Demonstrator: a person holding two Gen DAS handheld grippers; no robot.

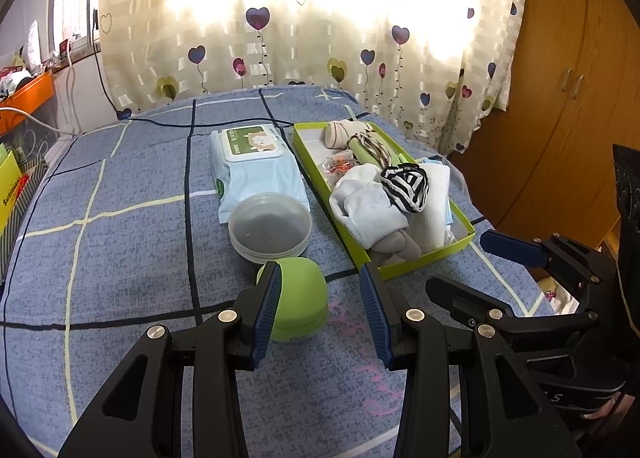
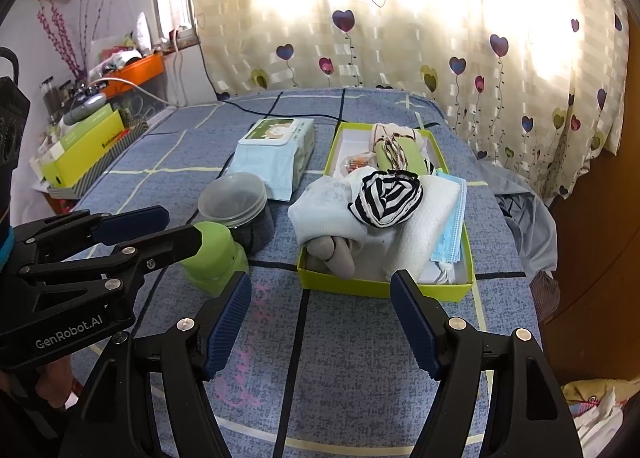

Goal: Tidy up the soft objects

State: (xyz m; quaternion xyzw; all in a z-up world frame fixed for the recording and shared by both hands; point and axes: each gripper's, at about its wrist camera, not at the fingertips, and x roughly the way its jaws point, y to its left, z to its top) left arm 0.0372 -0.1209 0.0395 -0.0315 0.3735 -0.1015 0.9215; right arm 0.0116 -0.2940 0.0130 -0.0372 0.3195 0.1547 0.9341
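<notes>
A lime green box (image 1: pixel 424 266) (image 2: pixel 372 288) on the blue checked bed holds soft things: white socks (image 1: pixel 368 209) (image 2: pixel 324 213), a black-and-white striped roll (image 1: pixel 406 185) (image 2: pixel 386 197), a grey sock (image 1: pixel 394 248) (image 2: pixel 334 252), a white cloth (image 2: pixel 420 217) and blue face masks (image 2: pixel 454 213). My left gripper (image 1: pixel 322 280) (image 2: pixel 176 225) is open and empty, its left finger beside a green dome-shaped object (image 1: pixel 298 298) (image 2: pixel 214 258). My right gripper (image 2: pixel 322 286) (image 1: pixel 460 262) is open and empty, just in front of the box.
A clear lidded tub (image 1: pixel 270 227) (image 2: pixel 236 205) and a wet-wipes pack (image 1: pixel 256 165) (image 2: pixel 276 153) lie left of the box. A black cable (image 1: pixel 200 123) crosses the far bed. Heart-print curtains hang behind, a wooden wardrobe (image 1: pixel 568 97) stands right, cluttered shelves (image 2: pixel 92 129) left.
</notes>
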